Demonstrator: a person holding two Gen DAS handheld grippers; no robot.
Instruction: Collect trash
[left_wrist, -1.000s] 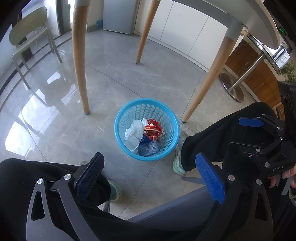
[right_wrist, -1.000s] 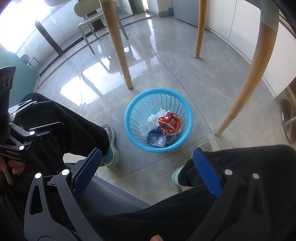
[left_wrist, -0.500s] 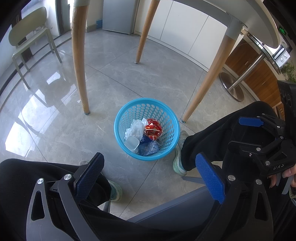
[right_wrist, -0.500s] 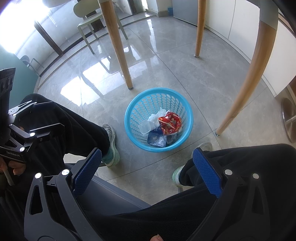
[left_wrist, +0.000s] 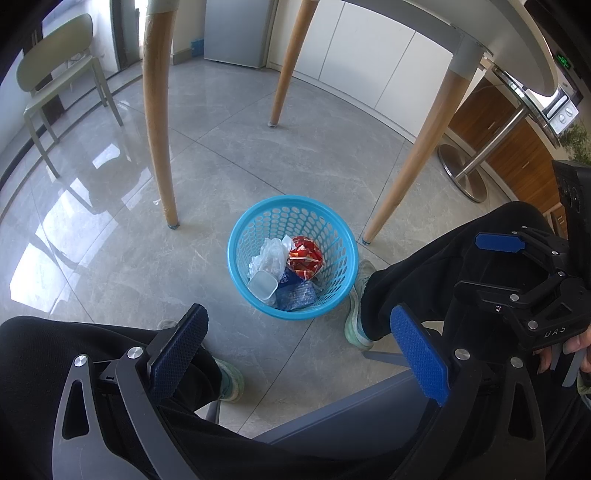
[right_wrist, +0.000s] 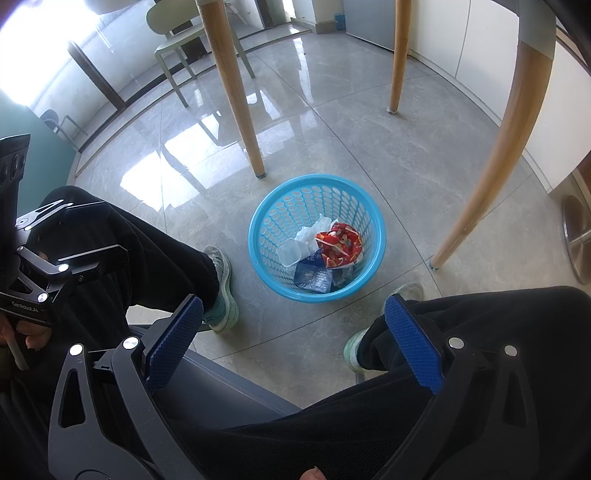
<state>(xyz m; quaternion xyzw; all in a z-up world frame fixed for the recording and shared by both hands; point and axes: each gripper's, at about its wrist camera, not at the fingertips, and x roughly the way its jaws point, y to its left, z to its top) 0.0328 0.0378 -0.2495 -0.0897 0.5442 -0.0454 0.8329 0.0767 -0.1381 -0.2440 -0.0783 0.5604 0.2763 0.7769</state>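
— Where is the trash?

— All of it that I can see lies in the blue basket (left_wrist: 236, 254), which stands on the grey tiled floor (left_wrist: 110, 258) between my two feet, in front of my knees. Inside I see a red snack wrapper (left_wrist: 305, 256), a crumpled white plastic bag (left_wrist: 266, 254), a clear plastic cup (left_wrist: 262, 286) on its side, and a blue wrapper (left_wrist: 295, 295) at the bottom. They lie heaped together, touching one another.

— And your claws?

— My left gripper (left_wrist: 299, 354) is above my lap, its blue-padded fingers (left_wrist: 419, 354) spread wide with nothing between them. My right gripper (right_wrist: 291, 341) is the same: pads far apart, empty, facing down toward the basket. In the left camera I also see the right one off to the side (left_wrist: 491, 266), over my right thigh, jaws apart. In the right camera the left one shows at the edge (right_wrist: 85, 232), also parted.

— What stands around the basket?

— Wooden table legs (left_wrist: 157, 110): one just beyond it to the left, another slanted near it on the right. My shoes (right_wrist: 221, 291) sit on either side, the right shoe close to its wall. A pale green chair (left_wrist: 59, 85) stands well apart, by the window.

— Is anything touching the basket?

— Neither claw; both are well above it.
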